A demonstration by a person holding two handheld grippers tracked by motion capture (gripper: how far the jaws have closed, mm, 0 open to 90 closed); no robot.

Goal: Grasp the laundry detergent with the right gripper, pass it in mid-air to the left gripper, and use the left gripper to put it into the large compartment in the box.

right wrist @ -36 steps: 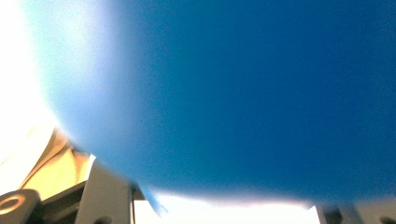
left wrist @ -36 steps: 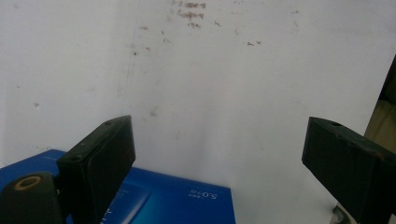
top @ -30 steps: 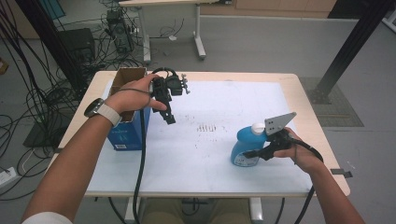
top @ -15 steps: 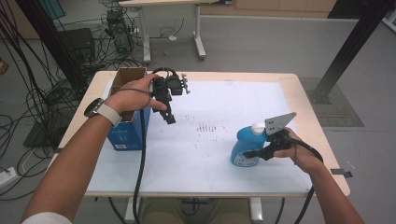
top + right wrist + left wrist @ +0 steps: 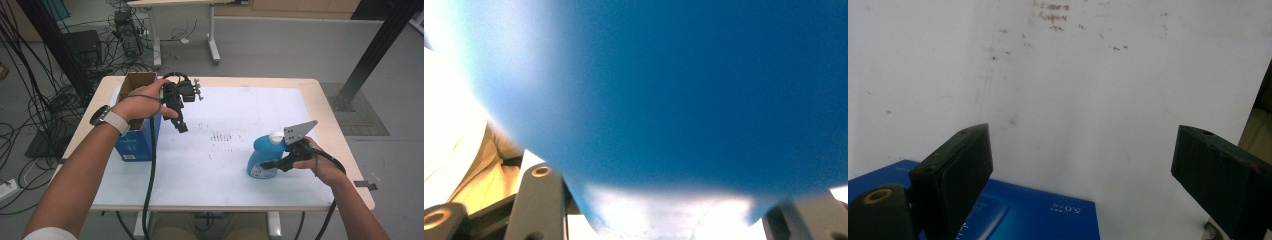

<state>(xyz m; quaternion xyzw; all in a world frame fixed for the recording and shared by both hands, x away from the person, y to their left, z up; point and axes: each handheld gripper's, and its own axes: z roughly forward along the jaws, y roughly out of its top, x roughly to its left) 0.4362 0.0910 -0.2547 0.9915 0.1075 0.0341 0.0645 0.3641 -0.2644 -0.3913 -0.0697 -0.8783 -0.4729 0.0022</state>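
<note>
Gripping the blue bottle [image 5: 262,159] low on its body, the right gripper [image 5: 280,162] has its jaws set on either side of it near the table's right front. The right gripper view is a blur of blue plastic between the two jaws, so the hold looks firm, though the contact itself is too close to the lens to judge. The bottle stands upright with its white cap [image 5: 275,136] on top, probably held this way so that it can be lifted or carried without tipping.

The left gripper [image 5: 180,125] hangs in the air above the table, just to the right of an open blue cardboard box [image 5: 135,142] that stands at the table's left side. Its jaws are spread wide and carry nothing; in the left gripper view a corner of the box's blue face shows beneath the left jaw. My guess is that this hand waits beside the box, ready to steady it or to receive something.

The table [image 5: 320,95] has a pale wooden rim and is covered by a white sheet [image 5: 200,165], marked with small dark specks and scuffs around its middle. Beyond it lies a grey floor with many black cables [image 5: 45,100] to the left, another table's legs [image 5: 212,35] farther back, and a dark slanting post [image 5: 372,55] at the right.
</note>
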